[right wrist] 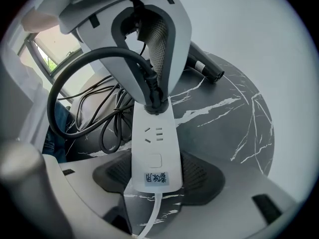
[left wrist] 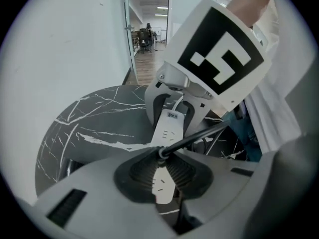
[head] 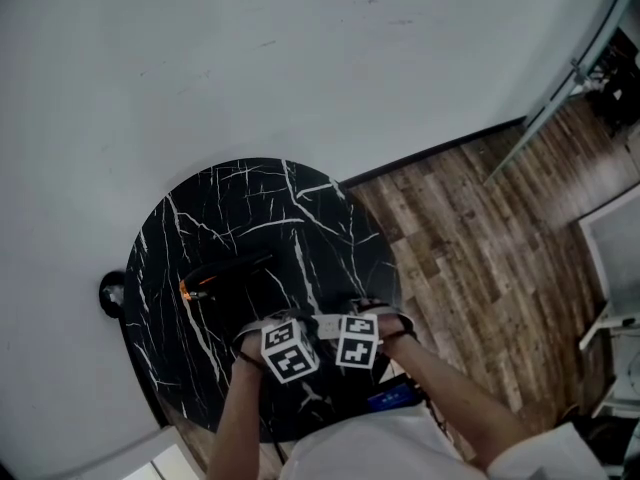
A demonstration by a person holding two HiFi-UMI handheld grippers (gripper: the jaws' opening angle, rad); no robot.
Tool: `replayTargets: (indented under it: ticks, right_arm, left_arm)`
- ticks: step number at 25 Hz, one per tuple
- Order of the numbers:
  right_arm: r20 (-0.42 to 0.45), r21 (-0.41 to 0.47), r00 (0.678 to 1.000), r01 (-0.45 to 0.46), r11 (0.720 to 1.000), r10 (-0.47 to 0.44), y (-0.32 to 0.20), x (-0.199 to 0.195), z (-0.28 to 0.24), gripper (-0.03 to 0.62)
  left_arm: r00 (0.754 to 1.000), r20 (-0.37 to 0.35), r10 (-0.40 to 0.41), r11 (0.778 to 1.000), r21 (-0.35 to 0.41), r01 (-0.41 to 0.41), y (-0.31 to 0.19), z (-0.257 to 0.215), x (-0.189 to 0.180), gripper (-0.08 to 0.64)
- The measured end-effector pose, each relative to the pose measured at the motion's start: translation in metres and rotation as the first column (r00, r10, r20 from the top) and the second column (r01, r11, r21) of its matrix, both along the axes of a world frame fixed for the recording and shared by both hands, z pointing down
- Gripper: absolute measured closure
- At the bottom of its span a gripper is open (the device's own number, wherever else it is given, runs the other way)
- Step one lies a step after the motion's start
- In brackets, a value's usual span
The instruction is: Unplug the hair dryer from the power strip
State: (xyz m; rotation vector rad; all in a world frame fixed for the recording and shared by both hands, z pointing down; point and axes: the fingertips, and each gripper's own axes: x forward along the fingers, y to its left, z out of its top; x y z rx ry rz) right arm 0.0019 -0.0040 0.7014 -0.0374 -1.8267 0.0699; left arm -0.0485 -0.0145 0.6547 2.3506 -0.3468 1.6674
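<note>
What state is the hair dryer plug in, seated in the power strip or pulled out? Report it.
In. The black plug sits flush in the far end of the white power strip, with no gap showing between them.

marble table: power strip, likely dryer

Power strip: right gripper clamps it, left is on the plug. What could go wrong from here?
1. The left gripper pinches the plug right where its cord leaves, so a pull may slip onto the cord.
2. The right gripper holds the power strip at the end far from the plug, so it may lever up.
3. The coiled cable beside the strip could snag.
</note>
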Motion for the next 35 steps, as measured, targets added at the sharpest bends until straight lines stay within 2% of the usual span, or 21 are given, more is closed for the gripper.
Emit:
replayTargets:
  ticks: [2,4,6,12,14,16,19,20,25,28,32,35]
  right_arm:
    - [0.002,0.001,1.000,-0.004,1.000,0.004,0.000,0.000,0.000,0.319]
    - [-0.004,0.001,1.000,-0.008,1.000,0.008,-0.001,-0.001,0.001,0.319]
    - [-0.003,0.000,1.000,-0.009,1.000,0.009,-0.001,-0.002,0.000,0.319]
    - [-0.003,-0.001,1.000,-0.005,1.000,0.005,-0.001,-0.002,-0.001,0.318]
    - [-0.003,-0.002,1.000,-0.004,1.000,0.004,-0.001,-0.002,-0.001,0.319]
    - [-0.003,-0.003,1.000,-0.001,1.000,0.001,-0.001,-0.002,0.000,0.319]
    - [-0.014,-0.004,1.000,-0.005,1.000,0.005,0.000,-0.001,0.001,0.319]
    - [-0.016,-0.004,1.000,-0.008,1.000,0.008,0.000,-0.001,0.001,0.319]
    - [-0.022,0.003,1.000,-0.003,1.000,0.003,-0.002,-0.001,0.002,0.319]
    - [-0.027,0.001,1.000,-0.001,1.000,0.001,-0.002,-0.002,0.001,0.318]
    - [-0.025,0.002,1.000,-0.006,1.000,0.006,-0.002,-0.001,0.002,0.319]
    - [-0.025,-0.001,1.000,-0.009,1.000,0.009,-0.001,-0.002,0.002,0.319]
  left_arm:
    - [1.000,-0.030,-0.007,0.996,-0.088,0.004,0.000,0.002,-0.001,0.509]
    - [0.998,-0.056,-0.010,0.983,-0.182,-0.001,-0.001,0.002,-0.002,0.508]
    - [0.998,-0.058,-0.001,0.977,-0.213,-0.012,-0.001,-0.001,-0.002,0.508]
    - [0.999,0.017,0.032,0.999,-0.044,-0.031,-0.002,-0.004,0.001,0.509]
    - [0.999,0.023,0.023,0.999,-0.023,-0.023,-0.001,-0.002,0.000,0.509]
    - [1.000,0.006,0.012,0.998,-0.066,-0.011,-0.001,0.000,-0.001,0.509]
    - [0.999,-0.049,0.002,0.985,-0.174,-0.011,-0.001,-0.001,0.000,0.508]
    - [0.999,-0.054,0.008,0.984,-0.179,-0.018,-0.001,-0.003,0.001,0.508]
    - [1.000,0.000,0.006,0.999,-0.036,-0.006,-0.002,-0.004,0.000,0.509]
    - [1.000,0.022,0.005,1.000,-0.019,-0.005,-0.001,-0.002,0.000,0.509]
    - [0.999,-0.040,-0.015,0.987,-0.163,0.008,-0.005,-0.002,-0.001,0.508]
    - [0.998,-0.064,0.005,0.982,-0.187,-0.017,-0.008,-0.008,0.002,0.505]
